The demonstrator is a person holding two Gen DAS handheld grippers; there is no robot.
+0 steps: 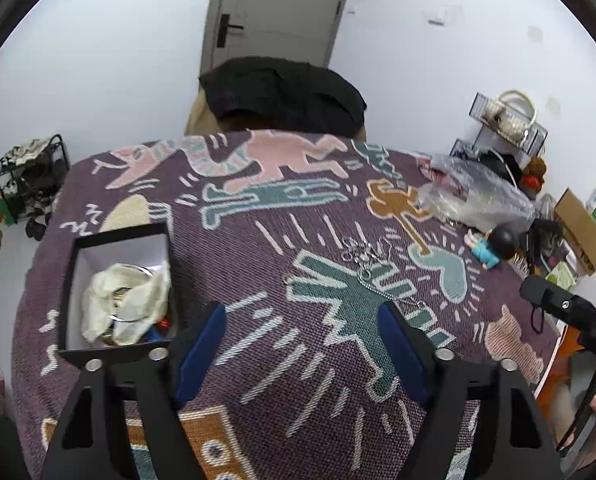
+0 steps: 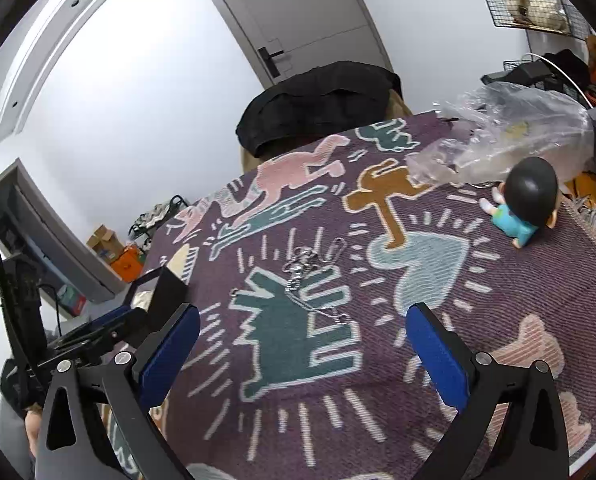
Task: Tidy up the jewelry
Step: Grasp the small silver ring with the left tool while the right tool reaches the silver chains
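A silver chain necklace (image 1: 364, 264) lies loose on the patterned purple cloth (image 1: 258, 360), on the green figure; it also shows in the right wrist view (image 2: 310, 280). A black box with a white inside (image 1: 120, 292) stands at the left and holds a crumpled cream cloth and small items. My left gripper (image 1: 302, 316) is open and empty, just short of the necklace, with the box to its left. My right gripper (image 2: 302, 316) is open and empty, above the cloth near the chain. The left gripper (image 2: 110, 324) shows at the left of the right wrist view.
A small figurine with a dark head and teal shirt (image 2: 526, 204) sits at the right. A crumpled clear plastic bag (image 2: 510, 132) lies behind it. A black jacket on a chair (image 1: 282, 92) is beyond the table. Wire racks and boxes stand at the right (image 1: 510, 124).
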